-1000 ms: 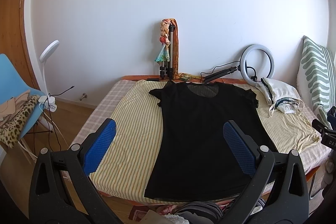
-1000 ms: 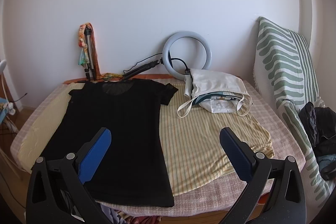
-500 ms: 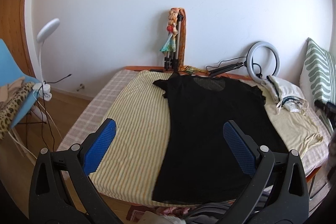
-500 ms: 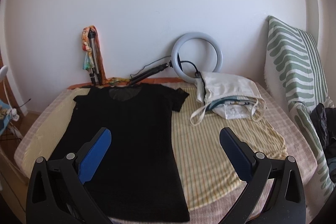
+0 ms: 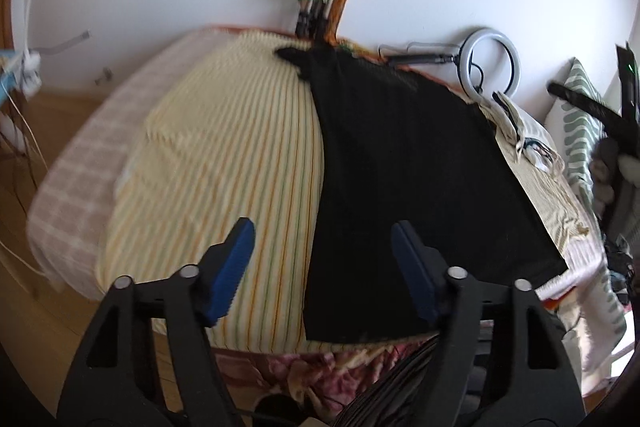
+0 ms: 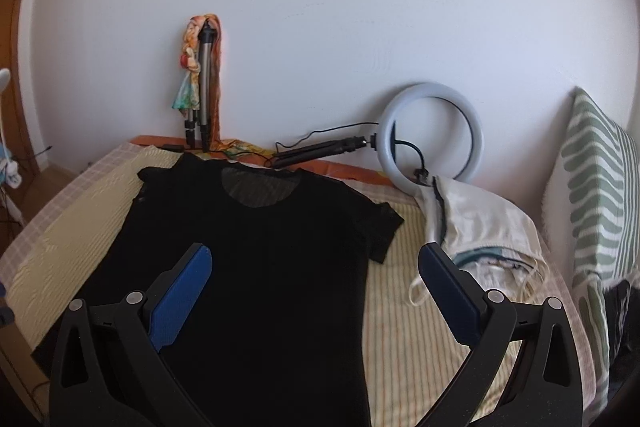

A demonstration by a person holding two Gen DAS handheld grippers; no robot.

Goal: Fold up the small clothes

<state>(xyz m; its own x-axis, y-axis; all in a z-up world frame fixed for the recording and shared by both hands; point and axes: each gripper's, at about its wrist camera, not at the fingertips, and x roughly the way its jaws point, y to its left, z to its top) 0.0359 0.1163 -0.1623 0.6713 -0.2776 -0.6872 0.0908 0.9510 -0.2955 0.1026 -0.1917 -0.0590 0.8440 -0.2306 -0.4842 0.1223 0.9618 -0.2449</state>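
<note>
A black T-shirt (image 5: 400,167) lies flat on a yellow striped sheet (image 5: 220,167), collar toward the wall. My left gripper (image 5: 323,225) hovers low over the shirt's left edge near the hem. Its jaws are closing, the blue pads (image 5: 236,259) still apart, with the shirt's edge below the gap and nothing pinched. In the right wrist view the same T-shirt (image 6: 256,267) fills the middle. My right gripper (image 6: 314,249) is open above its right half, short of the right sleeve, and empty.
A ring light (image 6: 430,131) and a tripod draped with a colourful scarf (image 6: 200,83) stand against the wall. A white tote bag (image 6: 480,223) lies right of the shirt, a green-striped cushion (image 6: 596,187) beyond it. Wooden floor (image 5: 48,115) is at the left.
My left gripper has dropped toward the bed and tilted down, and its jaws have narrowed. My right gripper has moved left, from over the bare sheet to over the shirt.
</note>
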